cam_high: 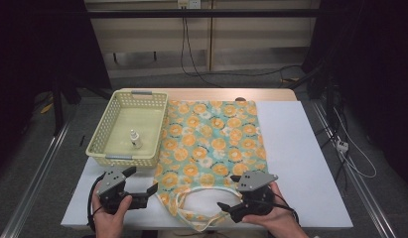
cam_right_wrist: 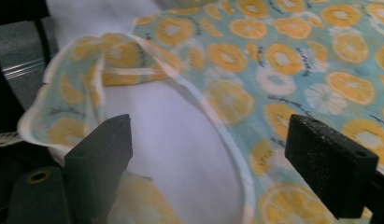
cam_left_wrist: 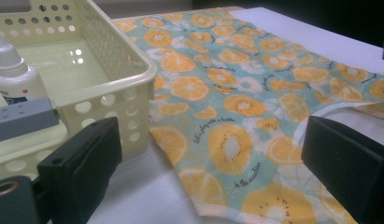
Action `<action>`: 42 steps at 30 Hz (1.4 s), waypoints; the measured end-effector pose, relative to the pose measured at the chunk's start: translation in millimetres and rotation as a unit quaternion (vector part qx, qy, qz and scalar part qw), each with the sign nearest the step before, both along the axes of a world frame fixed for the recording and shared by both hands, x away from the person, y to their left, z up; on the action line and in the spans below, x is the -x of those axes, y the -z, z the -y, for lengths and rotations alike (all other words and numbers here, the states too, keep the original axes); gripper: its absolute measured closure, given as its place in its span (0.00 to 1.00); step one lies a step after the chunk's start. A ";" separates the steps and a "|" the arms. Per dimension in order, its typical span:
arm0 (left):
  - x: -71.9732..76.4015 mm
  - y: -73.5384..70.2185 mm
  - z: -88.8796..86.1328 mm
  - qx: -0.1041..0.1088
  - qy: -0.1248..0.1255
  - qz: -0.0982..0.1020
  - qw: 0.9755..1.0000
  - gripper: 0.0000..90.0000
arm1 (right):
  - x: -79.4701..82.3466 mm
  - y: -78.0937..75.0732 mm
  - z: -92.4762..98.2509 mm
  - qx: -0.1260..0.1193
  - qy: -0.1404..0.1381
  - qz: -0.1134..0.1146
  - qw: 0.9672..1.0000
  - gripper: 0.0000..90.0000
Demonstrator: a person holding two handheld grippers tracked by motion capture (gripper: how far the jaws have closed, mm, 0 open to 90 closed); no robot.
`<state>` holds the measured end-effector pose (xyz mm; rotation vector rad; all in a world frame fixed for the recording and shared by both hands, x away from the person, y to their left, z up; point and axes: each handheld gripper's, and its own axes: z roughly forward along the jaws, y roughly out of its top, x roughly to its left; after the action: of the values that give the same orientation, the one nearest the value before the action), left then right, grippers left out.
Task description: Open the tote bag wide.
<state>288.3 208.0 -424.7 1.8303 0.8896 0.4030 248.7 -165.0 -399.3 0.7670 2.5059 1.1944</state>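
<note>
On the white table [cam_high: 301, 148], seen from the high view, a bag [cam_high: 211, 144] printed with orange slices lies flat, its handles [cam_high: 201, 208] looped at the near edge. The left gripper [cam_high: 142, 191] sits just left of the bag's near corner, fingers apart with nothing between them and pointing right toward the cloth. The right gripper [cam_high: 230, 194] sits at the bag's near right, fingers apart and pointing left at the handles, close above the cloth. A basket [cam_high: 100, 136] stands beyond the left gripper, touching the bag's left edge, with a small bottle [cam_high: 135, 139] upright inside it

Between the left gripper's fingers [cam_left_wrist: 87, 158] in the left gripper view lie bare table and the bag's [cam_left_wrist: 236, 102] near corner, ahead of the fingertips and untouched. The basket [cam_left_wrist: 133, 70] rises just past the left finger, the bottle [cam_left_wrist: 17, 79] behind its wall

Ahead of the right gripper's fingers [cam_right_wrist: 103, 154] in the right gripper view, a handle [cam_right_wrist: 213, 121] curves across the gap over white table, and a folded bit of cloth lies beyond the left finger. The bag [cam_right_wrist: 297, 51] spreads past the right finger. The fingers stand wide apart and press on nothing; whether they touch the cloth below I cannot tell
</note>
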 end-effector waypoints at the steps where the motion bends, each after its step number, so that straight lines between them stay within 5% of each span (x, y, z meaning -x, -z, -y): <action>1: -0.2 0.1 -0.2 -0.001 0.000 0.000 1.000 0.05 | 3.4 -1.8 -2.5 0.000 -0.008 0.000 1.000 0.18; 5: -0.2 0.2 -0.7 -0.001 -0.001 -0.001 1.000 0.05 | 18.1 -3.4 -13.3 0.011 -0.051 -0.006 0.999 0.25; 11: -0.6 0.4 0.3 -0.004 0.001 -0.003 1.000 0.05 | 20.7 6.9 -18.4 0.019 -0.078 -0.018 0.997 0.37; 16: -1.2 0.9 -0.9 -0.005 -0.002 -0.004 1.000 0.05 | 16.6 16.3 -19.9 0.028 -0.097 -0.033 0.994 0.71; 17: -0.9 1.0 -0.8 -0.003 -0.002 -0.006 1.000 0.05 | 16.6 16.3 -19.9 0.028 -0.097 -0.033 0.994 0.71; 18: -0.9 1.0 -1.0 -0.003 -0.003 -0.005 1.000 0.05 | 14.0 17.4 -20.7 0.025 -0.100 -0.037 0.994 0.86; 19: -0.7 0.9 -1.0 -0.003 -0.003 -0.005 1.000 0.05 | 14.0 17.4 -20.7 0.025 -0.100 -0.037 0.994 0.86; 20: -0.7 0.9 -0.9 -0.002 -0.003 -0.004 1.000 0.05 | 11.2 17.4 -20.4 0.019 -0.098 -0.040 0.994 0.99; 27: -1.0 1.1 -0.6 -0.004 -0.002 -0.005 1.000 0.05 | 1.3 10.7 -12.2 -0.009 -0.080 -0.041 0.996 1.00; 33: -1.3 1.0 -1.1 -0.006 -0.002 -0.004 1.000 0.05 | -9.3 6.0 -9.4 -0.006 -0.062 -0.031 0.998 1.00; 42: -1.3 1.2 -0.7 -0.003 -0.003 -0.006 1.000 0.05 | -48.2 -1.9 -0.7 -0.020 -0.019 -0.013 1.000 1.00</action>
<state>289.6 208.7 -425.9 1.8387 0.9034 0.3987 296.8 -164.3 -397.5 0.7519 2.5352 1.2591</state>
